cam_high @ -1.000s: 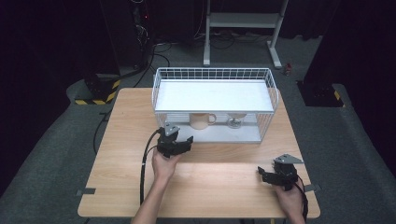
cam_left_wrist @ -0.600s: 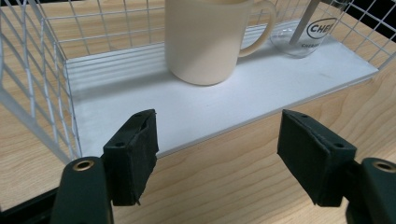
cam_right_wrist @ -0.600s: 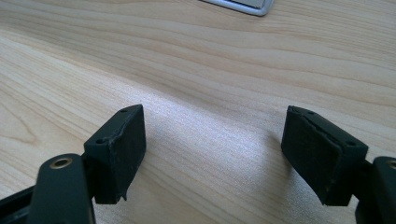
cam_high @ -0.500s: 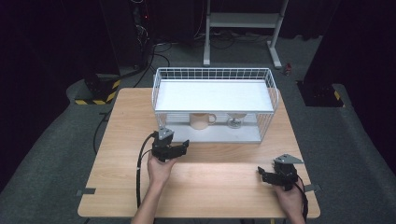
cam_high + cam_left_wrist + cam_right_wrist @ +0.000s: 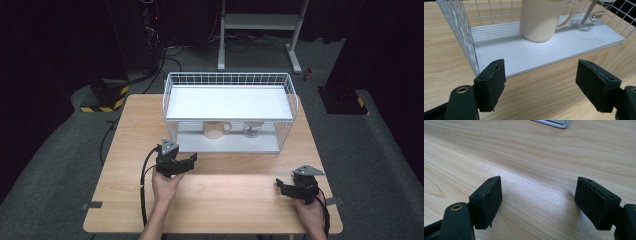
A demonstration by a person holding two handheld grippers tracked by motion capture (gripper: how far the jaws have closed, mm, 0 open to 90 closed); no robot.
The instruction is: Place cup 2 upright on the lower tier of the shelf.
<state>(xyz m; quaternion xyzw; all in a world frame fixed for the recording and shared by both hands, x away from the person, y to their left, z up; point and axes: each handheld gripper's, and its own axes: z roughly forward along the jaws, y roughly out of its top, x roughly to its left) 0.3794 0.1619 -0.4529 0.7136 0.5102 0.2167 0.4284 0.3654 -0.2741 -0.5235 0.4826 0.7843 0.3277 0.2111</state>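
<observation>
A white wire rack [image 5: 227, 75] stands at the back of the wooden table [image 5: 135, 125]. Under its shelf, on the white base board [image 5: 524, 52], sit a cream mug [image 5: 215, 129] [image 5: 540, 18] and a clear glass [image 5: 252, 130] [image 5: 590, 17] with printed letters. My left gripper [image 5: 187, 161] [image 5: 541, 72] hovers in front of the rack's left front corner and points at the mug. Its jaws have just been opening, with nothing between them. My right gripper [image 5: 281, 186] [image 5: 539, 192] rests low over bare wood near the front right, open and empty.
The rack's wire wall [image 5: 461, 30] rises just left of the left gripper's line. A metal stand [image 5: 260, 30] and cables lie on the floor beyond the table. A yellow-black striped block [image 5: 102, 102] sits at the back left. Tape tabs mark the front corners [image 5: 92, 205].
The left gripper has drawn back from the rack toward the near left, and its jaws stand wider. The right gripper has kept still.
</observation>
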